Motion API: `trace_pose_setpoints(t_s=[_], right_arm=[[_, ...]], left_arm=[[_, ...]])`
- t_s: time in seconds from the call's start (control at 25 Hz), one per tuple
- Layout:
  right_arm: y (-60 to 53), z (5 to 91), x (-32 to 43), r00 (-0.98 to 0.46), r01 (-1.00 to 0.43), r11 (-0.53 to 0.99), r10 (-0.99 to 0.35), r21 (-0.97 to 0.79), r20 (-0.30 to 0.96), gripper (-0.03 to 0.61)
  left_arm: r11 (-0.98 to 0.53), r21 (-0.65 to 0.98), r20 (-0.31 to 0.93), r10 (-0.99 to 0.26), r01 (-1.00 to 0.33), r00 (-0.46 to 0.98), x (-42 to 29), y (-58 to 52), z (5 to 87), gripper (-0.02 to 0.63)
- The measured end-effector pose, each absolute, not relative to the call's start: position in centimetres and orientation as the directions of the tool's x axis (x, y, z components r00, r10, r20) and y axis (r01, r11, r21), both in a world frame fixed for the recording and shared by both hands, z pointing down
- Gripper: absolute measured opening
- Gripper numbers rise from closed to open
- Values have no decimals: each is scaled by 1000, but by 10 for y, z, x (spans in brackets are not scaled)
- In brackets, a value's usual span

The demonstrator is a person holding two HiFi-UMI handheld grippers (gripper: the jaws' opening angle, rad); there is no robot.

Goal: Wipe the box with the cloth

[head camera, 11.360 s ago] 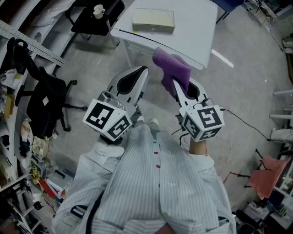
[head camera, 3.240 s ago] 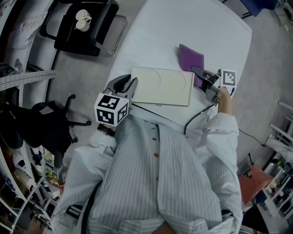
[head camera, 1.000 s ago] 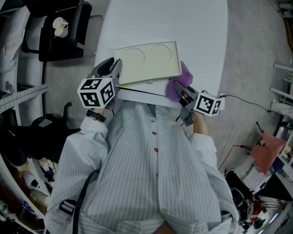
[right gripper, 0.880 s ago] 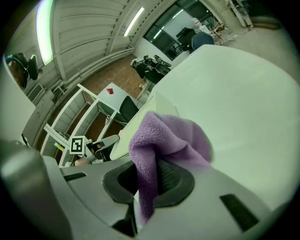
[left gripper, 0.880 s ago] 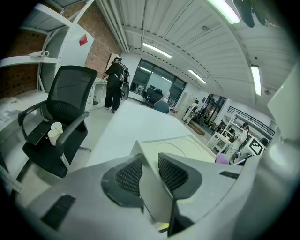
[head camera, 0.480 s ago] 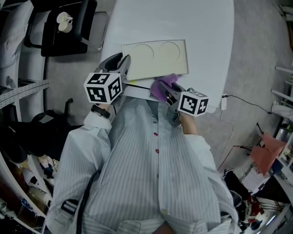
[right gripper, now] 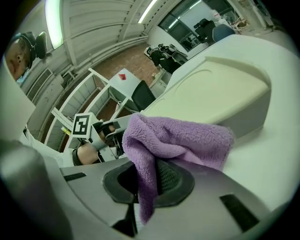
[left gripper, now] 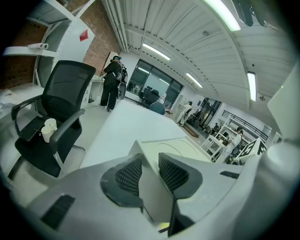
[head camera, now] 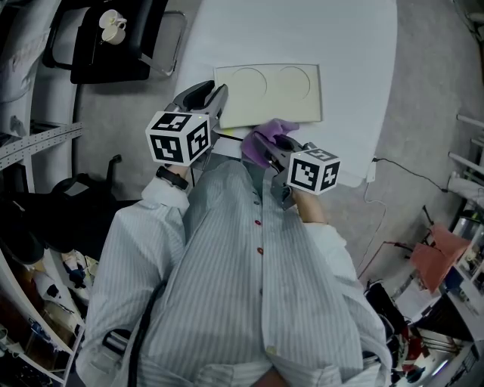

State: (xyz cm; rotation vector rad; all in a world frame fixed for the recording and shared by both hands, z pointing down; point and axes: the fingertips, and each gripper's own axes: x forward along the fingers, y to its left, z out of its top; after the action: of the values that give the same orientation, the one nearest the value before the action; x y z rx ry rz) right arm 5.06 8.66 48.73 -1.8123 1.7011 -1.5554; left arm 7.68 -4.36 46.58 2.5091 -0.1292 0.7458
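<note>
A flat cream box with two round outlines on its lid lies near the front edge of a white table. My left gripper is shut on the box's near left corner; in the left gripper view the box's edge sits pinched in the left gripper. My right gripper is shut on a purple cloth, which lies against the box's near side, left of its middle. In the right gripper view the cloth drapes over the right gripper, with the box just beyond.
A black office chair with a small white object on its seat stands left of the table; it also shows as the chair in the left gripper view. A cable runs over the floor at right. A person stands far off.
My right gripper has slid the purple cloth leftward along the box's near side, from its right corner towards the middle. My left gripper has kept its hold on the box's corner.
</note>
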Motion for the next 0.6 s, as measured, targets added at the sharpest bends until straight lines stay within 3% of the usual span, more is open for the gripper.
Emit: trace_pose_setpoints(t_s=[0.32, 0.6], right_arm=[[34, 499, -11, -441, -593, -152, -760, -791, 477, 41], [27, 502, -24, -528, -582, -87, -716, -808, 457, 41]], left_arm=[[-858, 459, 535, 62, -228, 843, 78, -44, 466, 95], [-853, 470, 523, 60, -229, 850, 79, -45, 466, 95]])
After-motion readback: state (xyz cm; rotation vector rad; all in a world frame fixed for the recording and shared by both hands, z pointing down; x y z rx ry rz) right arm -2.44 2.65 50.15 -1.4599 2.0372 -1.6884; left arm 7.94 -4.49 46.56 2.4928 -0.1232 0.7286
